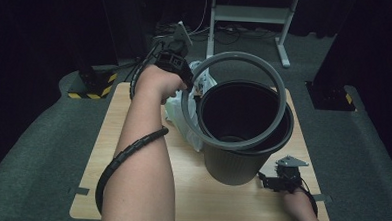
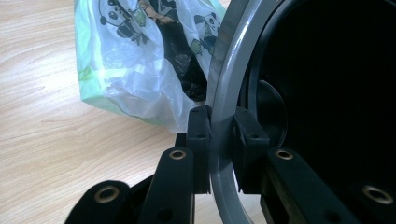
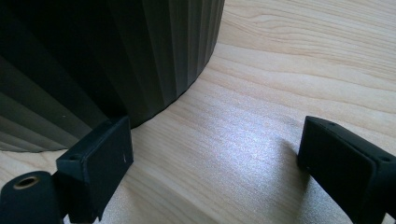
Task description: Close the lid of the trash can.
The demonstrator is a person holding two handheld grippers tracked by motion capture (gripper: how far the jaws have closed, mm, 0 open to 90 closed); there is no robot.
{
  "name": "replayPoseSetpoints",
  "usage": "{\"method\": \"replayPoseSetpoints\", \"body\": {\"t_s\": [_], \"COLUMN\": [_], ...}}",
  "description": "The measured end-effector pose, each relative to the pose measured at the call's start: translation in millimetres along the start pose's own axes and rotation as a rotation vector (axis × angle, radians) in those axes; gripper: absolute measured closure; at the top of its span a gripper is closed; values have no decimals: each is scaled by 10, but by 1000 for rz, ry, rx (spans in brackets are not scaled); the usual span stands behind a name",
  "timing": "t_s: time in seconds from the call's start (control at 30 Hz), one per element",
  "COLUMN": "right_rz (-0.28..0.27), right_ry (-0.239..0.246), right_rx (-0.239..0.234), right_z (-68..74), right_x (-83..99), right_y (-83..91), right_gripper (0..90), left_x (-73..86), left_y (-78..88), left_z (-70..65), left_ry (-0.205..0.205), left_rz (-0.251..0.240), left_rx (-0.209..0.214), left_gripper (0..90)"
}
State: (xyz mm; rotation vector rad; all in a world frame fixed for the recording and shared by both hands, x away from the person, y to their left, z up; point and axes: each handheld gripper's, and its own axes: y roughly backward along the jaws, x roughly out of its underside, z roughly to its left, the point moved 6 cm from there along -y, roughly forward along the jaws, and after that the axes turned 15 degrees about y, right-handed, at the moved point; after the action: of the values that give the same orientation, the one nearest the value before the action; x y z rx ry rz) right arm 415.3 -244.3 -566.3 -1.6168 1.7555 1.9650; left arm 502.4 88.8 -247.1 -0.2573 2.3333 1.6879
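Observation:
A dark ribbed bin [image 1: 234, 164] stands on the wooden table [image 1: 130, 187]. A grey ring [image 1: 280, 84] is tilted over its mouth, raised at the left and resting on the bin's rim at the near right. My left gripper [image 1: 187, 85] is shut on the ring's left edge; in the left gripper view the pads [image 2: 200, 128] pinch the grey ring [image 2: 224, 93]. My right gripper [image 1: 263, 181] lies low on the table by the bin's base, open, with the ribbed bin wall [image 3: 116, 51] just past its left pad [image 3: 100, 165].
A crumpled clear plastic bag [image 1: 181, 112] with panda prints and a green tint [image 2: 140, 60] lies on the table left of the bin. Grey carpet surrounds the table. A metal stand [image 1: 250, 15] and yellow-black striped bases [image 1: 92, 88] sit beyond it.

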Motion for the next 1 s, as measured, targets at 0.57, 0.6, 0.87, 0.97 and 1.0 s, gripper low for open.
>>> {"method": "replayPoseSetpoints", "body": {"t_s": [0.57,0.6,0.87,0.97,1.0], "right_rz": [0,0,-1,-1,-1], "right_ry": [0,0,1,1,1], "right_rx": [0,0,-1,-2,-2], "right_z": [1,1,0,0,0], "right_x": [1,1,1,1,1], "right_y": [1,1,1,1,1], "right_gripper": [100,100,99,100,100], "left_x": [-77,-81,-94,-87,-86], "left_y": [-94,-107,-168,-178,-175], "left_z": [-234,-241,-359,-387,-390], "left_ry": [-28,-31,-45,-51,-57], "left_rz": [-13,-13,-1,6,6], "left_rx": [6,5,14,12,10], "left_gripper": [785,785,786,786,786]}}
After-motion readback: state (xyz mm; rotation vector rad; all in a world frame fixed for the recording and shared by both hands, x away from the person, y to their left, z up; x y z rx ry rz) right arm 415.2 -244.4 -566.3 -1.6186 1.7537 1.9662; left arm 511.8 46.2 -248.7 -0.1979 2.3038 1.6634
